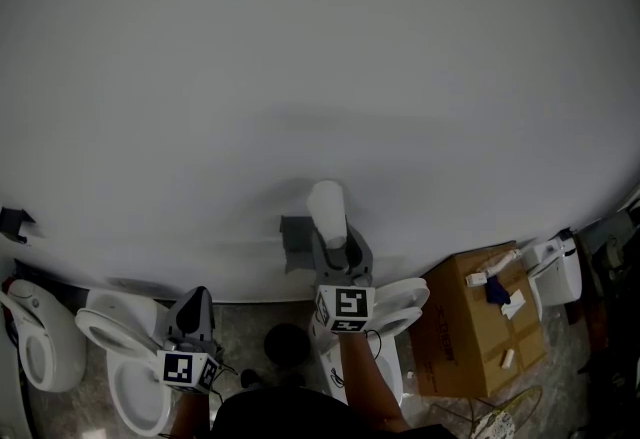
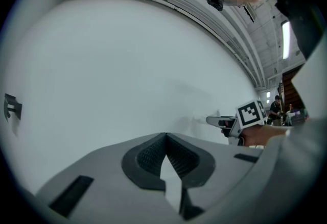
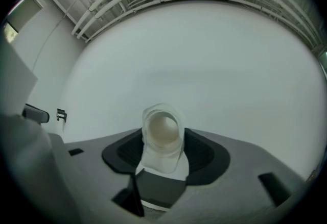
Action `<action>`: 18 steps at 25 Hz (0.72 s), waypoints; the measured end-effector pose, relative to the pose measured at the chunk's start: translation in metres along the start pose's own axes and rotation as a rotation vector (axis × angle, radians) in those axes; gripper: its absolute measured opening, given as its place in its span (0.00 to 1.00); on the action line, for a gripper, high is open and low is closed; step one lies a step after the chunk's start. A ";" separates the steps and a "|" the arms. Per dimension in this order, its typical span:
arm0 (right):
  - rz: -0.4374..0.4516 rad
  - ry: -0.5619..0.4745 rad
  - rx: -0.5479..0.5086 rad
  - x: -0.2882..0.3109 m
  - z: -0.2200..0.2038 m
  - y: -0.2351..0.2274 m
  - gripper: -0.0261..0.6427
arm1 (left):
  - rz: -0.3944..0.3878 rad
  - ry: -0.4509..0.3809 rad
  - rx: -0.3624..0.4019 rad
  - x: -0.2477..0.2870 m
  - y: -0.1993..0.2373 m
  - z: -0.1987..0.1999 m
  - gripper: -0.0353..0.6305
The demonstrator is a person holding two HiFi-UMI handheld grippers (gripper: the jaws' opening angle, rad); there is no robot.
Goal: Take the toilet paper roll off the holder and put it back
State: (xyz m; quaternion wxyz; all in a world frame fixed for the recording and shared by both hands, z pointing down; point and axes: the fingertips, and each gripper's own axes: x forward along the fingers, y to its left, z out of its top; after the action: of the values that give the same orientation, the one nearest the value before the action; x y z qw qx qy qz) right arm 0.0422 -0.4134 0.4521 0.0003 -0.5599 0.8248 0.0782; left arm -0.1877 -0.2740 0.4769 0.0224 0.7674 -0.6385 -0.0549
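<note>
**Roll off the holder, gripped in the right tool**

The right tool (image 1: 332,239) is clenched on the toilet paper roll (image 1: 327,208), and the right gripper view leaves no doubt: both dark ribbed pads press the white roll (image 3: 162,131) from either side, squeezing its lower part in, with the open cardboard core facing the camera. In the head view the roll stands up out of the jaws against the pale wall (image 1: 320,77), just to the right of the grey holder (image 1: 296,244) and reaching above it. It is not sitting on the holder. The marker cube (image 1: 345,308) on that tool faces up at the head camera.

Over on the left, the left tool (image 1: 197,297) hangs low and well apart from the holder, pointing at the wall. Its own view shows the jaws pressed together at the tips, nothing between them, only bare wall beyond the left tool (image 2: 164,139).

Below, a white toilet (image 1: 118,345) sits by the left tool, and a cardboard box (image 1: 470,327) stands on the floor at the right. A small dark bracket (image 1: 13,223) is fixed to the wall far left.
</note>
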 end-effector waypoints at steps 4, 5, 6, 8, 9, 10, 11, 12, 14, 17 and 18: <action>-0.002 -0.025 -0.001 -0.001 0.010 0.000 0.39 | 0.000 -0.006 -0.001 0.000 0.001 0.000 0.06; -0.003 -0.026 -0.001 -0.001 0.011 0.000 0.39 | 0.000 -0.006 0.002 0.000 0.002 0.000 0.06; -0.005 -0.026 -0.002 -0.001 0.010 -0.001 0.39 | 0.000 -0.004 0.003 0.000 0.002 -0.001 0.06; -0.005 -0.024 -0.003 0.000 0.009 -0.002 0.39 | 0.000 0.000 0.001 0.000 0.002 -0.001 0.06; -0.006 -0.023 -0.003 0.000 0.009 -0.002 0.39 | 0.001 0.002 -0.002 0.000 0.002 -0.002 0.06; -0.006 -0.022 -0.002 0.001 0.008 -0.003 0.39 | 0.004 0.002 -0.007 0.001 0.003 -0.002 0.06; -0.007 -0.021 -0.002 0.001 0.008 -0.003 0.39 | 0.006 0.000 -0.010 0.001 0.003 -0.002 0.06; -0.006 -0.020 -0.001 0.001 0.007 -0.003 0.39 | 0.007 -0.004 -0.009 0.001 0.003 -0.001 0.06; -0.006 -0.020 -0.001 0.000 0.006 -0.002 0.39 | 0.007 -0.008 -0.003 0.000 0.004 -0.001 0.06; -0.005 -0.016 -0.003 0.001 0.002 -0.001 0.39 | 0.009 -0.005 -0.001 -0.001 0.005 -0.002 0.06; -0.005 -0.013 -0.002 0.002 0.000 -0.001 0.39 | 0.009 -0.004 0.000 0.000 0.005 -0.002 0.06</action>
State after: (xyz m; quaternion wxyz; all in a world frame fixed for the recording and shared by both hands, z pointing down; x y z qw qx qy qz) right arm 0.0427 -0.4153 0.4514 0.0051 -0.5615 0.8233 0.0828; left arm -0.1925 -0.2746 0.4796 0.0216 0.7643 -0.6420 -0.0563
